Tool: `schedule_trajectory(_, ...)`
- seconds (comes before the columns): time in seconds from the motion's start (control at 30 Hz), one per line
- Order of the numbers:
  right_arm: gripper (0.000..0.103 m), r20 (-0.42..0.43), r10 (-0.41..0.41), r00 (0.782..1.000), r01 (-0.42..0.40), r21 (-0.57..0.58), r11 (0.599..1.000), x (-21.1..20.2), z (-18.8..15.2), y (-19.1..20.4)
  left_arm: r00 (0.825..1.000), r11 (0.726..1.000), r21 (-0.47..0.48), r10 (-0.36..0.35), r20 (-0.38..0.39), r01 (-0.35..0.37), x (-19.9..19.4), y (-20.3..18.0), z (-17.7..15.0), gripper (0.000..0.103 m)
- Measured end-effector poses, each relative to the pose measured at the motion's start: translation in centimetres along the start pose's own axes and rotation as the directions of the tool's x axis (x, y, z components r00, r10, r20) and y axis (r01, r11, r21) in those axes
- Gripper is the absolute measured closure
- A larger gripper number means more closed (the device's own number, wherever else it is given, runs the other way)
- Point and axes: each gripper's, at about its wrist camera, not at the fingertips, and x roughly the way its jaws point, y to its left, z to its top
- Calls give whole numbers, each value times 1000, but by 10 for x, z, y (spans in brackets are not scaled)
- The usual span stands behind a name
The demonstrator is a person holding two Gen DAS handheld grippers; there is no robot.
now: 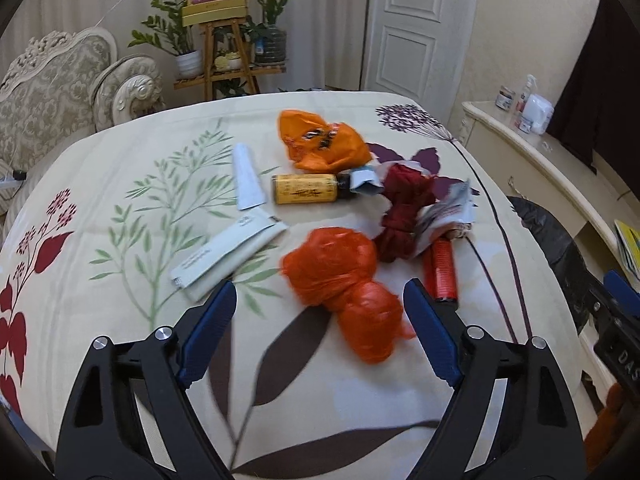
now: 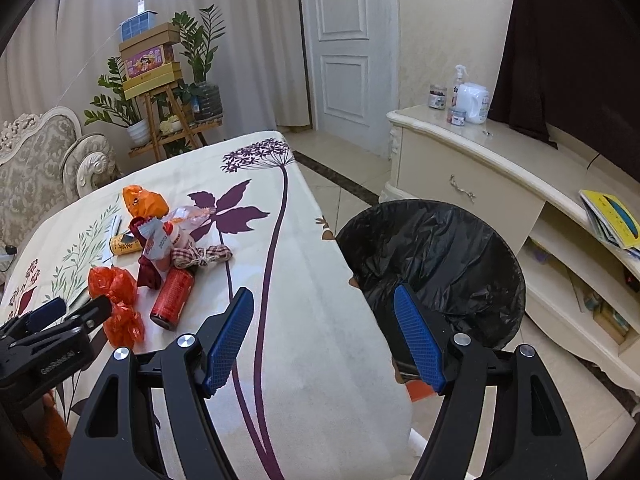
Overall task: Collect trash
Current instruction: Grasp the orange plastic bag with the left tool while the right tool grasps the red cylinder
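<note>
Hovering over the floral-cloth worktop [image 1: 120,208], the left gripper [image 1: 320,304] has its blue fingers spread wide around the near end of a crumpled orange-red plastic bag [image 1: 344,280], the pads not pressing on it. Beyond lie a white paper sleeve [image 1: 224,256], a yellow bottle [image 1: 308,189], and a red can [image 1: 440,270]. The right gripper [image 2: 324,312] is spread too and holds nothing, poised between the worktop's edge and the black-lined bin [image 2: 448,248].
</note>
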Motion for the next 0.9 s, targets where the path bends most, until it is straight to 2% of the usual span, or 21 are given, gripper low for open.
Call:
schedule_trajectory(0.03, 32, -1, 1, 1000, -1, 3, 1000, 0, 0, -1, 1000, 1000, 19, 17, -4, -17, 4, -5, 0, 21)
schedule_trajectory(0.07, 32, -2, 3, 1000, -3, 7, 1000, 0, 0, -2, 1000, 999, 32, 27, -14, -27, 8, -8, 0, 30)
schedule_trajectory(0.23, 32, -7, 14, 1000, -14, 2, 1000, 1, -1, -1, 998, 999, 29, -15, -57, 17, 20, -8, -3, 50)
schedule_trajectory(0.3, 32, -10, 20, 1000, -20, -5, 1000, 2, -1, 2, 998, 999, 34, -35, -61, 37, 20, -6, -3, 64)
schedule_trajectory(0.43, 32, -8, 34, 999, -34, -21, 999, 2, 1, 10, 994, 996, 9, -84, -64, 84, 18, 1, -4, 67)
schedule_trajectory(0.6, 32, -9, 59, 998, -59, -43, 997, 1, 5, 25, 996, 997, 34, -75, -37, 76, 4, 10, -5, 68)
schedule_trajectory(0.9, 34, -72, 132, 989, -138, -85, 987, 18, 1, 69, 1000, 999, 49, 18, -9, -18, -9, 50, -3, 68)
